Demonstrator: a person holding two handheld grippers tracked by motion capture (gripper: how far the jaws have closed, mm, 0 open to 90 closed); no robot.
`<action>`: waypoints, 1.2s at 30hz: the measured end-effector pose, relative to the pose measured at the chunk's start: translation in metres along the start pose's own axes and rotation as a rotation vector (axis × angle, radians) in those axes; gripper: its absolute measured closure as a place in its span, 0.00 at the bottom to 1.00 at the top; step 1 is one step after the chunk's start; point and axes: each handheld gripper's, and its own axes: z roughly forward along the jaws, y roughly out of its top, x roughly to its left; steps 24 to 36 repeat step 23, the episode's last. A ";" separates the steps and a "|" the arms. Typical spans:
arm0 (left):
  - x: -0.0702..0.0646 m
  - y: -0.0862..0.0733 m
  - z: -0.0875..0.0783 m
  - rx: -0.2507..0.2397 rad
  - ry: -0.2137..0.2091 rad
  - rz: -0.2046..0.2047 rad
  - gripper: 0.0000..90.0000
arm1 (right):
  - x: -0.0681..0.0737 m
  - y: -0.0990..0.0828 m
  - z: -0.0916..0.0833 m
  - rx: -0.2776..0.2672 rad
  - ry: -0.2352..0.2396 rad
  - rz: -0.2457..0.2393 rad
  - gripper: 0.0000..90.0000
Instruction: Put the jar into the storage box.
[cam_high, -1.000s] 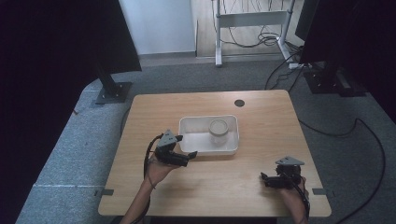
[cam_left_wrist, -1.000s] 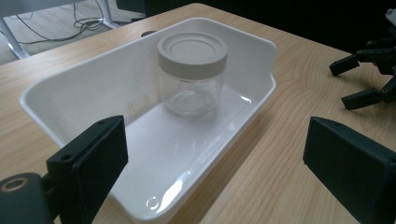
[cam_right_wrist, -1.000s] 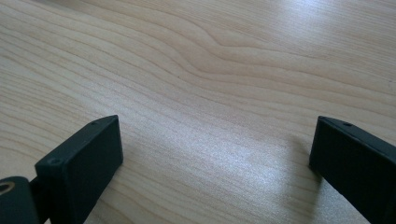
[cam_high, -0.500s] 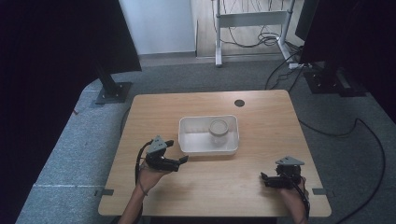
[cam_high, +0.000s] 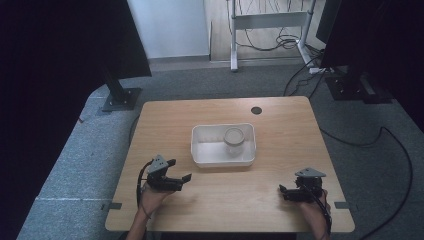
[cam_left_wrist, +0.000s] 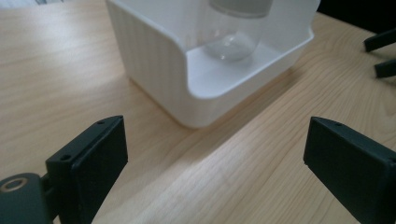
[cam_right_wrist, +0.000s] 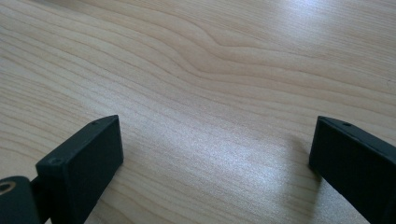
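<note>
Partly cropped, clear jar (cam_left_wrist: 236, 28) top cut off, white tray (cam_left_wrist: 159, 70)

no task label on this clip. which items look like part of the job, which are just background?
Likely in play:
- white bin
- clear jar standing inside the bin
- left tool, open, empty
- right tool, open, empty

Background:
- table as work surface, with its grommet hole
- floor cables
- metal stand

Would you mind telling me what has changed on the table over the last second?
The left gripper drew back from the tub toward the table's near edge, jaws open, holding nothing. The right gripper, the tub and the jar inside it stayed put.
</note>
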 end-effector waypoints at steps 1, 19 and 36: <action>0.000 -0.003 0.000 0.008 0.005 -0.002 0.07 | 0.000 0.000 0.000 0.000 0.000 0.001 0.03; 0.002 -0.036 0.003 0.153 0.077 0.000 0.07 | 0.000 0.000 0.000 0.000 -0.003 0.003 0.03; 0.001 -0.036 0.003 0.158 0.077 0.002 0.07 | 0.000 0.000 0.000 0.000 -0.003 0.004 0.03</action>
